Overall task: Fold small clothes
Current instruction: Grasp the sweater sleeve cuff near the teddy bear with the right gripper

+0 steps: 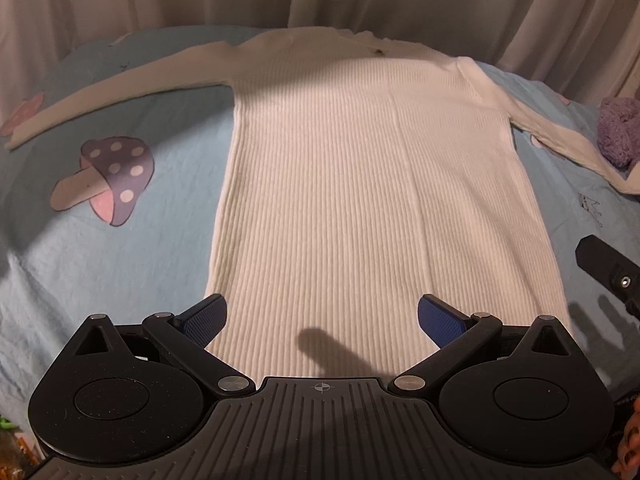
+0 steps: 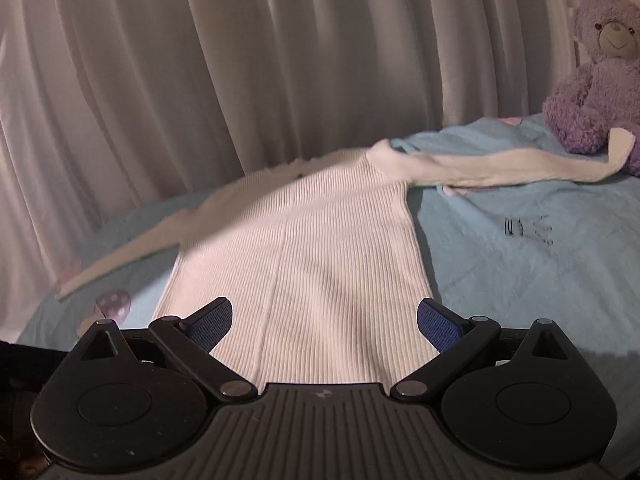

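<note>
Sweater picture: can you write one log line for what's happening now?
white sweater: flat on blue sheet, sleeves spread | left claw: open, above hem | right claw: open, above hem | fold: not started

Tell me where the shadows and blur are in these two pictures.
Left wrist: a dark band of shadow crosses the sweater's chest, and a finger-shaped one lies near its hem; the right sleeve is smeared. Right wrist: the sweater's shoulders are motion-blurred, soft shadow patches on its body; fisheye bends the curtain.

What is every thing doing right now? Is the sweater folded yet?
White ribbed long-sleeved sweater: flat, unfolded, sleeves spread out.
Left gripper: open, empty, over the hem.
Right gripper: open, empty.
Purple plush teddy bear: sitting upright, one sleeve end on it.
Light blue bedsheet: spread under the sweater.
</note>
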Motion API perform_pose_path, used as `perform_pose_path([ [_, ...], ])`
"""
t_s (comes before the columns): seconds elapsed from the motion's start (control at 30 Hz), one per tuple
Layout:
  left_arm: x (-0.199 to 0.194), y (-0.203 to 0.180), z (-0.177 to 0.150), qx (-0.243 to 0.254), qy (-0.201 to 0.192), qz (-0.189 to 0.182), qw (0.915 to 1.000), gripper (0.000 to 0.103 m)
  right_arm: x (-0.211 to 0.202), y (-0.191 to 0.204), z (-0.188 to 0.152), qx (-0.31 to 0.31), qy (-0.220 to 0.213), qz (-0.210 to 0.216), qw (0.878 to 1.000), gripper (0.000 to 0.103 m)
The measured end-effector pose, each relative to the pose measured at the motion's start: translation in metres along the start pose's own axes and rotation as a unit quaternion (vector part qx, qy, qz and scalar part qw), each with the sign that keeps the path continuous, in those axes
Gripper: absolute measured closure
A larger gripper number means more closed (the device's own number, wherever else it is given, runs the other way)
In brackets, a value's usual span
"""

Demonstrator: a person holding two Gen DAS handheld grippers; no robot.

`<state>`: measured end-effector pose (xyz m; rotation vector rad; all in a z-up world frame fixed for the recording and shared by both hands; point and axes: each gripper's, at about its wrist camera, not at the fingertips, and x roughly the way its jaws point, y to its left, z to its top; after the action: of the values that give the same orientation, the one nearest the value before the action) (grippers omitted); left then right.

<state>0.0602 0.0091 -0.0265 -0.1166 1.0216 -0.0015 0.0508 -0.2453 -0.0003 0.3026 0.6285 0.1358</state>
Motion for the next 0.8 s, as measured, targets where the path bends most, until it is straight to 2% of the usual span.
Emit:
perform_pose_path([
  [0.1,0.013,0.001,0.018,-0.018,-0.016,-0.01,0.9997,0.0,0.013,-0.041,0.032,0.035,-0.032,-0.035,0.998,0.004],
  [0.17,0.024,0.002,0.03,-0.027,-0.018,-0.014,0.9994,0.0,0.02,-0.075,0.051,0.061,-0.07,-0.069,0.993,0.004],
  [0.23,0.035,0.003,0.041,-0.034,-0.02,-0.018,0.9991,0.0,0.032,-0.12,0.071,0.097,-0.1,-0.114,0.984,0.004],
  [0.33,0.051,0.004,0.056,-0.049,-0.026,-0.009,0.9984,0.0,0.062,-0.201,0.097,0.182,-0.092,-0.189,0.961,0.008],
  [0.37,0.056,0.004,0.061,-0.053,-0.027,-0.01,0.9982,0.0,0.07,-0.227,0.102,0.21,-0.092,-0.207,0.951,0.02],
  [0.4,0.061,0.005,0.064,-0.057,-0.026,-0.012,0.9979,0.0,0.078,-0.252,0.104,0.234,-0.09,-0.22,0.943,0.036],
  [0.47,0.072,0.006,0.071,-0.067,-0.024,-0.018,0.9973,0.0,0.094,-0.292,0.109,0.281,-0.09,-0.244,0.924,0.054],
  [0.53,0.081,0.004,0.077,-0.066,-0.021,-0.015,0.9975,0.0,0.107,-0.319,0.111,0.303,-0.1,-0.267,0.909,0.054],
  [0.57,0.085,0.003,0.081,-0.066,-0.017,-0.01,0.9977,0.0,0.111,-0.326,0.113,0.305,-0.106,-0.276,0.905,0.059],
  [0.63,0.093,0.0,0.087,-0.067,-0.002,0.003,0.9978,0.0,0.122,-0.336,0.116,0.292,-0.113,-0.29,0.904,0.069],
  [0.7,0.098,-0.002,0.092,-0.066,0.007,0.011,0.9977,0.0,0.129,-0.341,0.12,0.288,-0.113,-0.277,0.91,0.097],
  [0.73,0.099,-0.002,0.095,-0.067,0.004,0.011,0.9977,0.0,0.131,-0.337,0.123,0.288,-0.116,-0.266,0.913,0.097],
  [0.8,0.099,-0.001,0.101,-0.071,-0.007,0.006,0.9974,0.0,0.134,-0.306,0.136,0.245,-0.131,-0.229,0.933,0.098],
])
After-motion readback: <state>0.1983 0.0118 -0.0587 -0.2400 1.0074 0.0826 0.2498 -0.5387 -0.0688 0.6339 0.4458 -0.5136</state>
